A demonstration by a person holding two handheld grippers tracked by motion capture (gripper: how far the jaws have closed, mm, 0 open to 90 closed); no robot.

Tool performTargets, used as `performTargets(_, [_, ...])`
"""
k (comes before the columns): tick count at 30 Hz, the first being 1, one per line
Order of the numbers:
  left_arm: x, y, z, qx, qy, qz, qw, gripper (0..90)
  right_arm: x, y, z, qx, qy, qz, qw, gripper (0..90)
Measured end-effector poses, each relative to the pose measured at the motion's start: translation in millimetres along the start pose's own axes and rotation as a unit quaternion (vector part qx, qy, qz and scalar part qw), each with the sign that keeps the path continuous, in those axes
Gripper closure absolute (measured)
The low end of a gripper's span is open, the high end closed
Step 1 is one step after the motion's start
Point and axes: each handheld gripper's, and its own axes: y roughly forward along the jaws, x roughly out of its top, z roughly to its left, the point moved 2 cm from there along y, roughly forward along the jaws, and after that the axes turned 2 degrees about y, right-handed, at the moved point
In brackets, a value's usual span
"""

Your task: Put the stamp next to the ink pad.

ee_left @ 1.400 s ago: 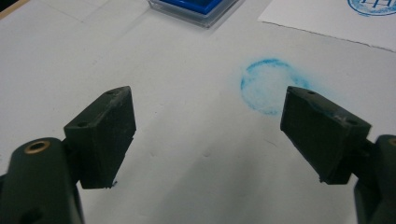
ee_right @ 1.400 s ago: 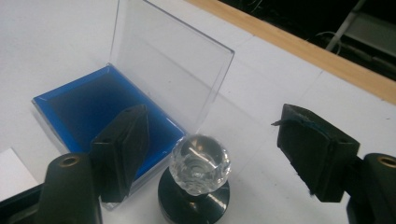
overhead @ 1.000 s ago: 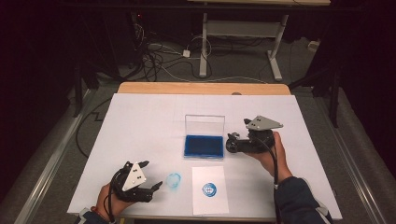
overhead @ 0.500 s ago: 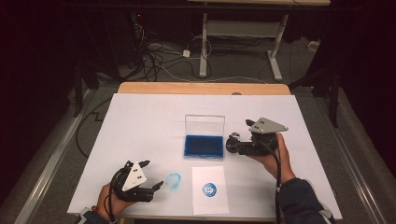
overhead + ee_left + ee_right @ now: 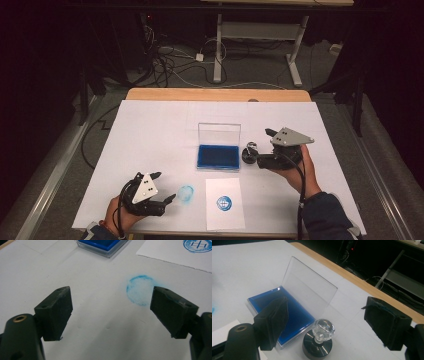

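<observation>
A round black stamp (image 5: 318, 343) with a clear glass knob stands upright on the white table cover, just right of the ink pad (image 5: 218, 156). The pad is blue, in a clear case whose lid (image 5: 309, 282) stands open. My right gripper (image 5: 260, 148) is open, its jaws apart on either side of the stamp (image 5: 248, 154) and a little behind it, touching nothing. My left gripper (image 5: 166, 187) is open near the front edge, empty, facing a round blue ink smudge (image 5: 139, 290) on the cover.
A white sheet (image 5: 223, 202) with a round blue stamp print (image 5: 224, 202) lies at the front, right of the smudge (image 5: 186, 193). The wooden table edge (image 5: 215, 94) shows at the back, with cables and desk legs on the floor beyond.
My right gripper has drawn back slightly to the right, away from the stamp, which stays standing. The left gripper has not moved.
</observation>
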Motion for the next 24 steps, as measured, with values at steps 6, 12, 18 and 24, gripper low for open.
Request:
performTargets(6, [0.3,0.3,0.1,0.002,0.0,0.002,1.0,17.4,0.0,-7.1,4.1,0.006,-0.015,-0.002,0.9999,19.7])
performTargets(12, [0.6,-0.5,-1.0,0.004,0.006,0.002,1.0,17.4,-0.3,-13.2,11.2,0.014,-0.027,-0.004,0.9995,19.7])
performTargets(18, [-0.7,-1.2,-0.1,0.004,0.005,0.001,1.0,17.4,1.6,-20.5,17.7,0.019,-0.036,-0.008,0.9991,19.8])
performTargets(24, [-0.2,-1.8,-0.8,0.004,0.009,0.003,0.9999,17.3,1.3,-25.7,24.2,0.026,-0.046,-0.012,0.9985,19.7])
